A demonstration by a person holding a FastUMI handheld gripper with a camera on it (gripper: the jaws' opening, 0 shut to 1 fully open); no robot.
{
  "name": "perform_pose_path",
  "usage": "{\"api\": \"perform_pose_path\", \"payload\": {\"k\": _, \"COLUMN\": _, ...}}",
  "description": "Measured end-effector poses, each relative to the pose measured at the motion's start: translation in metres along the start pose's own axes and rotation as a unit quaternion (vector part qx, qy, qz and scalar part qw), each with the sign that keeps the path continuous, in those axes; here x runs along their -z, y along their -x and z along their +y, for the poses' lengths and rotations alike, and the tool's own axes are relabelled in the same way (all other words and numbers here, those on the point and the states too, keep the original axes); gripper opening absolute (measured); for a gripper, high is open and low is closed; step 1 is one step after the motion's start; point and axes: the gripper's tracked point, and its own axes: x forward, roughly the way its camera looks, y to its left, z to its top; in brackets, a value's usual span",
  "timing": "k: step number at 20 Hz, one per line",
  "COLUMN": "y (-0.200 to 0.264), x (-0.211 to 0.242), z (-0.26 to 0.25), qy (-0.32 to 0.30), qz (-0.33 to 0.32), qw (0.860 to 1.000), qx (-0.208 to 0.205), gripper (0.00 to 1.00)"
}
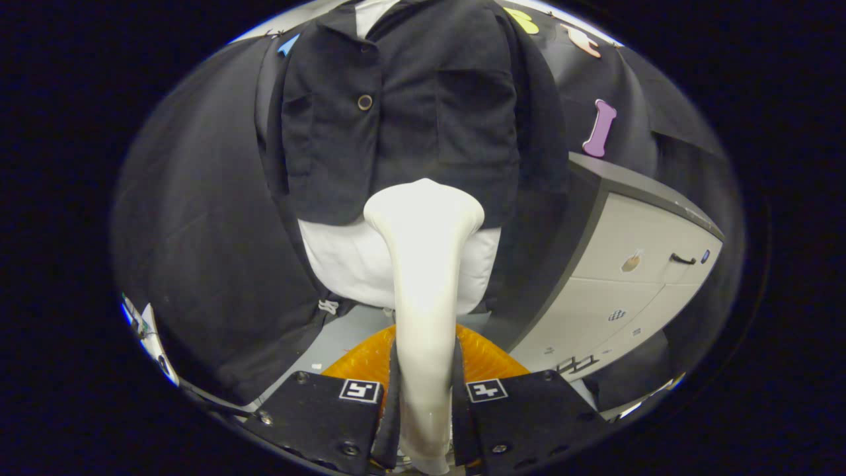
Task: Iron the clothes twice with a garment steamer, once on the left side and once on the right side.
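My tongs (423, 396) are clenched on the white plastic garment steamer (423, 264), its broad head just below the hem of the dark buttoned jacket (403, 99) hanging ahead.

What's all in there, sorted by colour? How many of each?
Black: 2, jacket and the fingers, which grip the steamer.
White: 3, steamer, shirt, cabinet.
Orange: 1, ribbed thing behind the fingers.
Total: 6
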Motion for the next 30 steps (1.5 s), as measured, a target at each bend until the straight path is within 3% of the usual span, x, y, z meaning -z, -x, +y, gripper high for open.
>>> {"api": "perform_pose_path", "payload": {"k": 9, "y": 0.014, "x": -0.017, "z": 0.003, "qy": 0.002, "qz": -0.015, "qw": 1.0, "qx": -0.014, "gripper": 0.34}}
{"api": "perform_pose_path", "payload": {"k": 18, "y": 0.094, "x": -0.129, "z": 0.055, "qy": -0.022, "qz": -0.123, "qw": 0.989, "qx": -0.083, "gripper": 0.34}}
{"api": "perform_pose_path", "payload": {"k": 22, "y": 0.14, "x": -0.198, "z": 0.085, "qy": -0.012, "qz": -0.217, "qw": 0.97, "qx": -0.112, "gripper": 0.34}}
{"api": "perform_pose_path", "payload": {"k": 30, "y": 0.207, "x": -0.309, "z": 0.127, "qy": 0.025, "qz": -0.38, "qw": 0.914, "qx": -0.138, "gripper": 0.34}}
